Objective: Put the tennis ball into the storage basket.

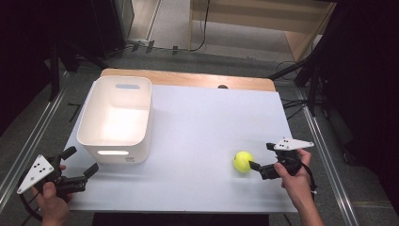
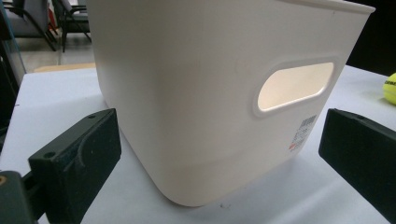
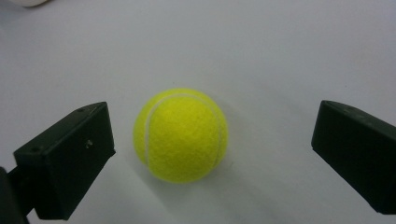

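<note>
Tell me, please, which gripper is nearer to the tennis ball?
Right. The right gripper is open right beside the tennis ball, jaws either side; the left gripper sits across the table by the white bin.

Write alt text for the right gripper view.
A yellow tennis ball rests on the white table, framed between the two open black jaws of the right gripper, which do not touch it. The ball sits nearer the jaw at the view's left.

White bin (image 2: 196,93) top cut off, tennis ball (image 2: 390,88) clipped at edge
</note>
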